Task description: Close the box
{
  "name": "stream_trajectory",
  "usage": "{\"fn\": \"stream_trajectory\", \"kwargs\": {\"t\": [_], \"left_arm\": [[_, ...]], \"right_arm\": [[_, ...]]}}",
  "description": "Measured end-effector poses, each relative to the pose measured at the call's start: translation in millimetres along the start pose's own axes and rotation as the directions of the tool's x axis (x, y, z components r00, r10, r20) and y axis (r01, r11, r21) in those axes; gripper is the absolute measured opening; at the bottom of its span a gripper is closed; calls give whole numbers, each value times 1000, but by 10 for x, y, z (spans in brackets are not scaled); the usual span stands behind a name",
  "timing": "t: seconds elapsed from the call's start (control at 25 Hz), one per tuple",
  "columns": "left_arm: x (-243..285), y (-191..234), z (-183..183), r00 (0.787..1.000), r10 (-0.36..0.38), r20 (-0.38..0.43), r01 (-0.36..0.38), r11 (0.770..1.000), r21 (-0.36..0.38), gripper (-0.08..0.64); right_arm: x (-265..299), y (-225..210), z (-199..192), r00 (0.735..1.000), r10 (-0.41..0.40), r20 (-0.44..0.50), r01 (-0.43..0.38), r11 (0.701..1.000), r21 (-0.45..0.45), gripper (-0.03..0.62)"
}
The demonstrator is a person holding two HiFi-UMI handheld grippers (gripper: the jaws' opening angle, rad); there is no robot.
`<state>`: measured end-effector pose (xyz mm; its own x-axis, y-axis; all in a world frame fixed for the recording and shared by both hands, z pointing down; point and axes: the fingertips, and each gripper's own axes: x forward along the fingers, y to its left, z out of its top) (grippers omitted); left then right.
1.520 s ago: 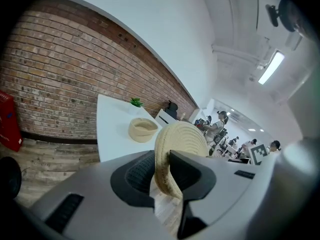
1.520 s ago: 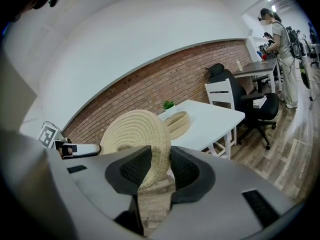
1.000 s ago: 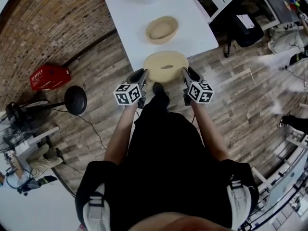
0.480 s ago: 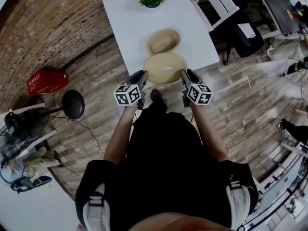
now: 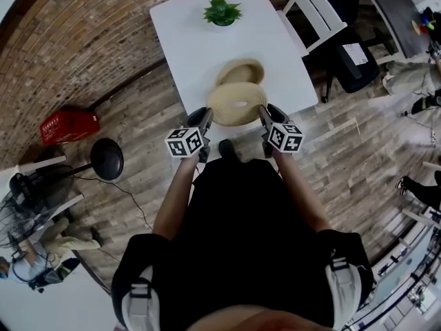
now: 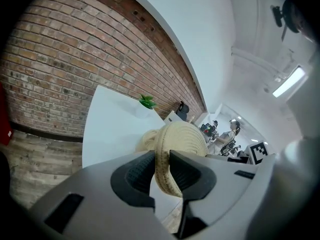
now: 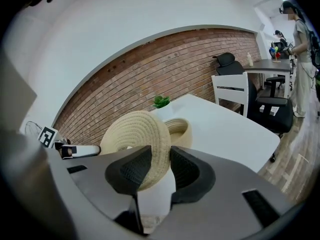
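Head view: left tongs and right tongs each clamped on woven lid rim, above table near edge, half overlapping woven box; level lid, centre it, lower evenly.

You hold both arms forward, left gripper and right gripper level, each clamped on opposite edges of the lid.

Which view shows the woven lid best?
The head view: almost the whole woven lid shows from above, held at its edges by the left gripper and the right gripper. The left gripper view shows mainly its rim clamped between the jaws; the right gripper view shows more of its coiled face.
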<state>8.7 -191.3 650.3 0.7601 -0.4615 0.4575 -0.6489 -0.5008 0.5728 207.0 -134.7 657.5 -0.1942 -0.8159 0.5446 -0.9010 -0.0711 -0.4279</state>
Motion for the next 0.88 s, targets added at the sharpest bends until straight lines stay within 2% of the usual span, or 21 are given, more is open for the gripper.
{"fn": "stream_trajectory", "kwargs": {"t": [0.88], "left_arm": [[25,136,136,998,28,57,-25,998,-51,101]], "right_arm": [[289,38,161,998,56,-36,-57,997,-47,118]]}}
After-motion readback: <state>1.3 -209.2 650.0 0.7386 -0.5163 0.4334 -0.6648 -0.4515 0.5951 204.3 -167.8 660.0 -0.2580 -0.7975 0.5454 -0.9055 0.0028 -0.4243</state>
